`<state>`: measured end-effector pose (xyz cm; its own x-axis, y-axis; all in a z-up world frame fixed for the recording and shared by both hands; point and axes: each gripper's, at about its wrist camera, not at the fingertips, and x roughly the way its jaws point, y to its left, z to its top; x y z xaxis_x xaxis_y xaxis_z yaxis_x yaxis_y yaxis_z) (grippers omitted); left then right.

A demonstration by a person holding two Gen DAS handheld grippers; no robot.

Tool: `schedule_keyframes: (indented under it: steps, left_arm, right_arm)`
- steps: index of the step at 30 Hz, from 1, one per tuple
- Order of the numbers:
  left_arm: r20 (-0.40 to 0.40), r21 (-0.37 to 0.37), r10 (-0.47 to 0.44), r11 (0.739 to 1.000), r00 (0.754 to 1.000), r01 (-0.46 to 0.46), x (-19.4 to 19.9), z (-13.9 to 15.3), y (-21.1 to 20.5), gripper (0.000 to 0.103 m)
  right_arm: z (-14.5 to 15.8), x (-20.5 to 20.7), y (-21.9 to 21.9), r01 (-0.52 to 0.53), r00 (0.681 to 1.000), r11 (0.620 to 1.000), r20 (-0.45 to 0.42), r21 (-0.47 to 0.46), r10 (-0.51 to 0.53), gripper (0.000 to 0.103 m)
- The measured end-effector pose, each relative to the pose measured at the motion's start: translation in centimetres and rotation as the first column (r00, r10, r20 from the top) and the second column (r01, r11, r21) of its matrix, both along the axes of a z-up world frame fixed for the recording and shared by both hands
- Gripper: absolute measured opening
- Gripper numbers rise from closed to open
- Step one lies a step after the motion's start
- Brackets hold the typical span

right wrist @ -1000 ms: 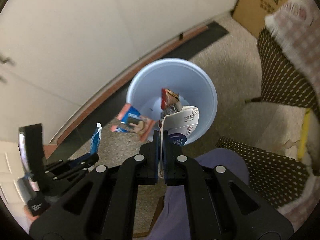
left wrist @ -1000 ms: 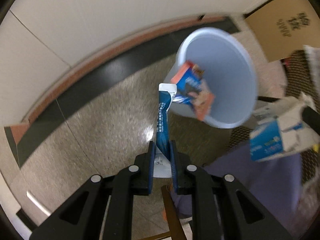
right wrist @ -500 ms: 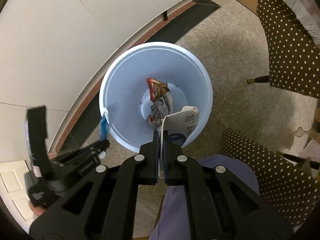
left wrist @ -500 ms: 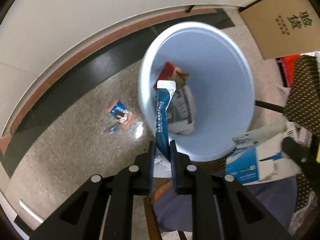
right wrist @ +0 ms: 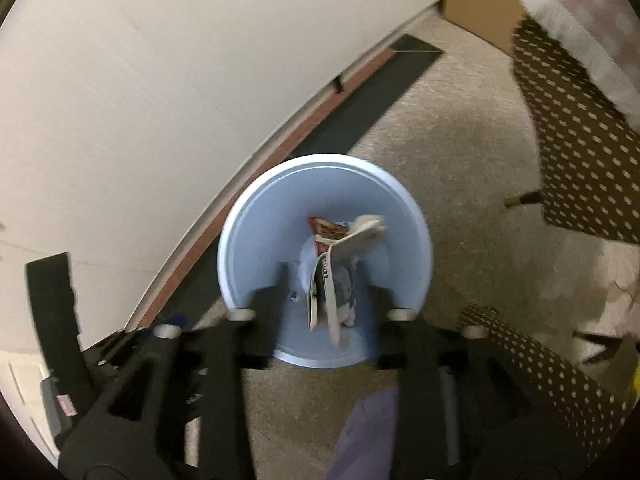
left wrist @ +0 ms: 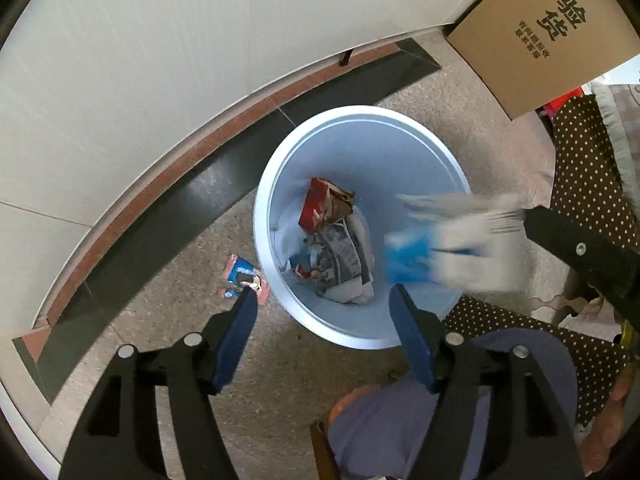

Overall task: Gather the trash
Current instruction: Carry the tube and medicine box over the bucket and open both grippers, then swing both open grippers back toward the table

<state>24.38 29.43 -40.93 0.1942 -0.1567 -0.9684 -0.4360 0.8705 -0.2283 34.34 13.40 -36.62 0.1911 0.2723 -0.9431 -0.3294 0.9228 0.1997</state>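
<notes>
Lying on the speckled floor [left wrist: 168,316] at the far left of the left wrist view, a small orange and blue snack wrapper [left wrist: 244,278] sits just outside the pale blue bin [left wrist: 360,120], close to the bin's outer wall and partly hidden by the tip of one blue-padded finger. The left gripper [left wrist: 322,294] hangs above that side of the bin with its fingers spread wide apart and nothing between them. Through the gap the bottom of the bin shows, where a red and brown packet [left wrist: 324,206] rests against crumpled printed paper [left wrist: 346,256] and other scraps. Further right, over the bin's right-hand rim, a blurred white and blue carton [left wrist: 452,248] is in the air beside the black finger of the other tool; the blur hides whether it touches that finger. Beyond it stand a brown dotted cloth [left wrist: 584,168] and, up by the wall, a cardboard box [left wrist: 552,36] with printed characters. In the right wrist view the same bin [right wrist: 260,224] stands against the wall's dark skirting strip. The right gripper [right wrist: 322,280] is held over the bin's mouth with its black fingers parted, and the carton [right wrist: 336,272] shows edge-on between them, clear of both fingers and over the bin's inside. At the lower right of that view lies more dotted fabric [right wrist: 532,364].
</notes>
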Motion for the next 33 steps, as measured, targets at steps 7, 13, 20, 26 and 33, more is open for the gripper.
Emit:
schedule_keyframes:
  steps: [7, 13, 20, 26, 33]
  left_arm:
    - [-0.012, 0.066, 0.012, 0.998, 1.000, -0.011, -1.5, 1.5, 0.3, 0.067]
    - [0.010, 0.087, 0.028, 0.996, 1.000, -0.029, -3.8, 3.5, 0.5, 0.067]
    - [0.045, 0.137, 0.052, 0.989, 0.998, -0.058, -7.7, 7.4, -0.6, 0.067]
    - [0.110, 0.182, 0.077, 0.979, 0.991, -0.096, -11.5, 11.9, -1.2, 0.067]
    - [0.243, 0.236, 0.084, 0.961, 0.966, -0.143, -16.1, 19.9, -2.4, 0.067]
  right_arm:
    - [0.2, -1.8, 0.1, -0.045, 0.999, 0.998, -0.026, -0.035, 0.044, 0.053]
    - [2.0, -4.3, -0.4, -0.092, 0.996, 0.995, 0.017, -0.036, 0.092, 0.054]
    - [6.8, -8.5, -0.7, -0.138, 0.982, 0.990, 0.127, -0.032, 0.141, 0.065]
    - [12.1, -13.1, -1.6, -0.200, 0.949, 0.979, 0.245, -0.024, 0.200, 0.077]
    - [19.4, -18.3, -3.5, -0.226, 0.891, 0.974, 0.409, 0.017, 0.200, 0.085]
